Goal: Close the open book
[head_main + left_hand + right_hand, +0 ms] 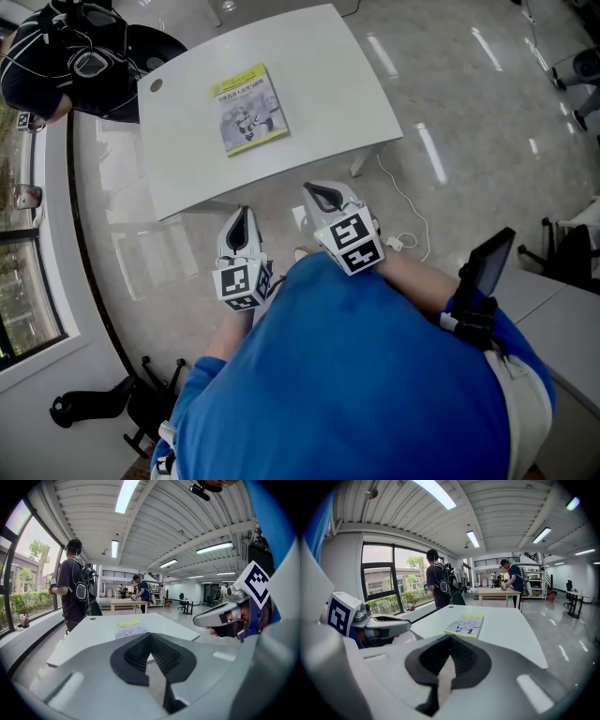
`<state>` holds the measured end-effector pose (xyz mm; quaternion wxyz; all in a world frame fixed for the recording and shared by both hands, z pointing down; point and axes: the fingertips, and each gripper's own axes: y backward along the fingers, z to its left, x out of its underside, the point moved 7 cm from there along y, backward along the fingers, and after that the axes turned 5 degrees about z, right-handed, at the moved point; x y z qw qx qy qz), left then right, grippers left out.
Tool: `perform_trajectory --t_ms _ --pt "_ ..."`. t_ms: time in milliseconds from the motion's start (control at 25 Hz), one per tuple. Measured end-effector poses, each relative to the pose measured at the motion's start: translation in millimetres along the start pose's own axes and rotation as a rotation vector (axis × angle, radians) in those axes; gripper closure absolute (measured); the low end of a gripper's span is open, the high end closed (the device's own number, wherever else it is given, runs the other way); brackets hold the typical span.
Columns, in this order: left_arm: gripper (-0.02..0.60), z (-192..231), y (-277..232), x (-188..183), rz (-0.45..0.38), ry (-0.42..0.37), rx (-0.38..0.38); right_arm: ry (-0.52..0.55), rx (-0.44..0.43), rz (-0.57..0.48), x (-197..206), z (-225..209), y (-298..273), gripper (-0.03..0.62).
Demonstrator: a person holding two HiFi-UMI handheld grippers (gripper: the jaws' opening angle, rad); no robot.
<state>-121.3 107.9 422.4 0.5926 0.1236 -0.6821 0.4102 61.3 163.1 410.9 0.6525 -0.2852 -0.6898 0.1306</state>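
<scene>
The book (249, 109) lies closed and flat on the white table (319, 75), its grey and yellow cover facing up. Both grippers hang short of the table's near edge, close to the body of the person holding them. My left gripper (240, 218) is shut with nothing between its jaws. My right gripper (323, 195) is likewise shut and empty. In the left gripper view the book (130, 629) lies beyond the closed jaw tips (150, 637), with the right gripper (220, 617) alongside. The right gripper view shows the book (465, 624) ahead of its tips (450, 640).
A person in black with a backpack (66, 56) stands at the table's far left corner, by the windows. A white cable and plug (403, 242) lie on the floor under the table's near right. Another person works at a wooden table (499, 592) farther back.
</scene>
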Motion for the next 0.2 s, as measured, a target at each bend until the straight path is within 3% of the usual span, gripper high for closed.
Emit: perform_trajectory --t_ms 200 --pt "0.574 -2.4 -5.5 -5.9 0.001 -0.014 0.004 0.011 -0.010 -0.004 -4.6 -5.2 -2.1 0.592"
